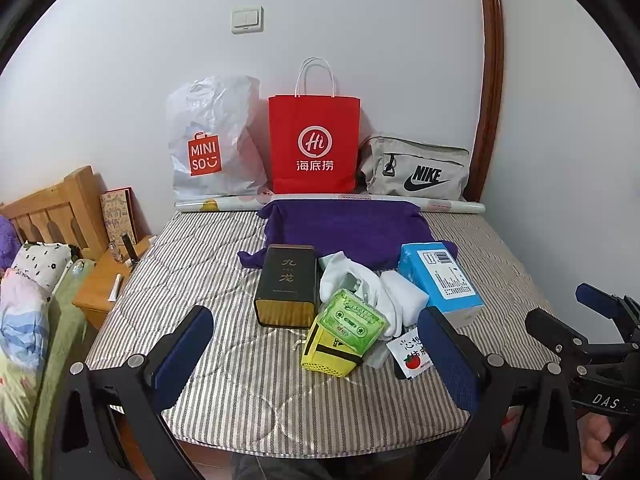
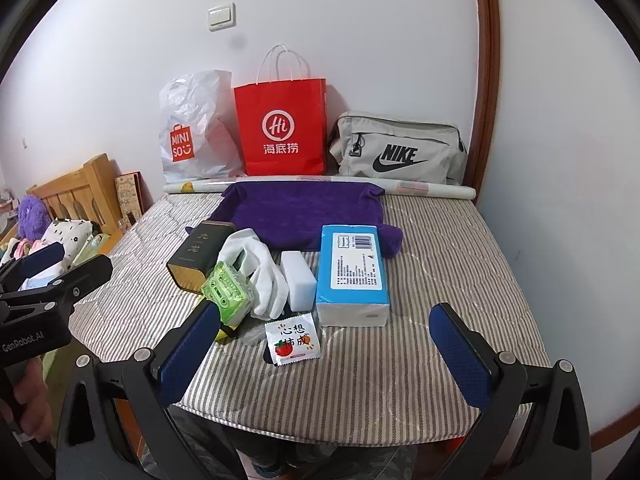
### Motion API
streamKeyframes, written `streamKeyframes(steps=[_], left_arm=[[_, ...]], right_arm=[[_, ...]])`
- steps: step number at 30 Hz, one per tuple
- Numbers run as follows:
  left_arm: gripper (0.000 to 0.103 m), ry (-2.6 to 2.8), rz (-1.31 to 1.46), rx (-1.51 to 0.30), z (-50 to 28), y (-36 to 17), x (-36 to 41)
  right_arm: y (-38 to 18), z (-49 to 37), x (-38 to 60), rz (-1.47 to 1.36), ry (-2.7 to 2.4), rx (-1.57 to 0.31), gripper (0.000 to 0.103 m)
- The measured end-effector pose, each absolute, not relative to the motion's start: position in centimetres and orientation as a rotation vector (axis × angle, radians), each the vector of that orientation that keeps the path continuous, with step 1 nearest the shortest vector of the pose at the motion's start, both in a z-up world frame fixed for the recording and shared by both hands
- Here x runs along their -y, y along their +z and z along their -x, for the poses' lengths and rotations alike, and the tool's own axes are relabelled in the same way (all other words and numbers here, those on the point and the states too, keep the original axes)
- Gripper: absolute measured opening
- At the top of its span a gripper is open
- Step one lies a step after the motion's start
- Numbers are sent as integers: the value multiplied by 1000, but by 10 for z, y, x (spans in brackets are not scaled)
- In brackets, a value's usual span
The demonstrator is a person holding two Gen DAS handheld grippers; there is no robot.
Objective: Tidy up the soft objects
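We hold both grippers, left (image 1: 320, 354) and right (image 2: 326, 344), spread wide and empty over the striped mattress (image 2: 440, 248). Ahead: purple towel (image 2: 296, 212), then bags against a white wall (image 2: 360, 40).

- On the mattress (image 2: 460, 248), a cluster of small things near the front edge.
- Behind the cluster, a towel (image 2: 300, 212) spread flat.
- In the cluster, left to right: tin box (image 2: 196, 256), gloves (image 2: 264, 276), sponge block (image 2: 298, 280), tissue pack (image 2: 352, 272).
- Before the gloves, a cassette-print pouch (image 2: 228, 292); right of it, a sachet (image 2: 294, 342).
- Against the wall, left to right: plastic bag (image 2: 192, 132), paper bag (image 2: 284, 128), waist bag (image 2: 400, 148).
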State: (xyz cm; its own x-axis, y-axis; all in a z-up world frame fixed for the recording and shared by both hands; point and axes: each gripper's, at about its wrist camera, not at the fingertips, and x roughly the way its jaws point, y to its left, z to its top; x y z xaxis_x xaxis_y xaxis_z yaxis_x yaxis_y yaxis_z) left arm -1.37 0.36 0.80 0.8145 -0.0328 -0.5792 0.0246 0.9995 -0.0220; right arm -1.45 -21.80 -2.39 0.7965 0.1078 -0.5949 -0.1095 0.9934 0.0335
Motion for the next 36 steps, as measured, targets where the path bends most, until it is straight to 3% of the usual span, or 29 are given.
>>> streamKeyframes(steps=[36], left_arm=[[102,-37,15,-611,21,7,-5]], right_arm=[[-19,18,215,10,129,-631,103]])
